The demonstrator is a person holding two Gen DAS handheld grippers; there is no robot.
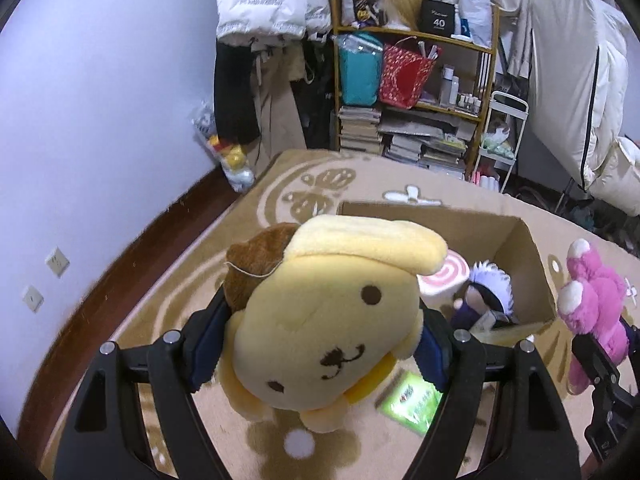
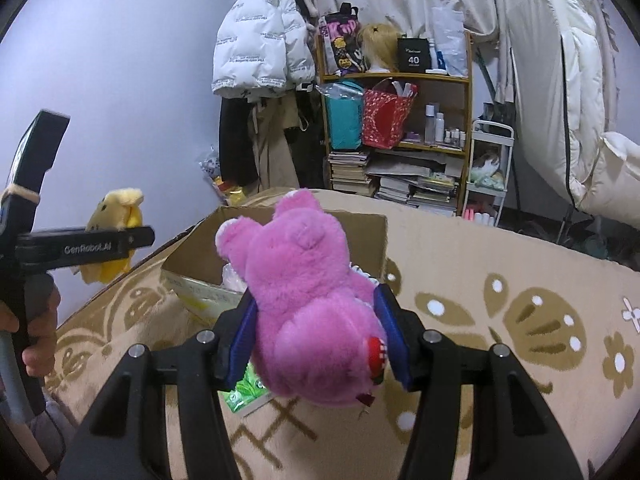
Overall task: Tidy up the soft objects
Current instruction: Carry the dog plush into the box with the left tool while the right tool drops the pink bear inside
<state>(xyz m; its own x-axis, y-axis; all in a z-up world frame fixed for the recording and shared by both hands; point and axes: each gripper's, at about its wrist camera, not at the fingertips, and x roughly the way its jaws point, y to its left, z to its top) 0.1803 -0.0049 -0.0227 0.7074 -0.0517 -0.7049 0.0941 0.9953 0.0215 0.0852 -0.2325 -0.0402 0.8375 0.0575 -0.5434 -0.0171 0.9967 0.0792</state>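
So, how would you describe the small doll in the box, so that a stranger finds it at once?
Find the open cardboard box on the beige carpet. Inside, beside a pink-and-white swirl cushion, lies the small doll. It alone has pale spiky hair and dark purple clothes.

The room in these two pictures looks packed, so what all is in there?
Dog plush: one, yellow, in left gripper.
Bear plush: one, pink, in right gripper.
Cardboard box: one, brown, open on rug, toys inside.
Rug: one, beige, patterned.
Green packet: one, on rug.
Shelf: one, wooden, cluttered, by back wall.
Jacket: one, white, hanging.
Left gripper: one, black.
Right gripper: one, black.
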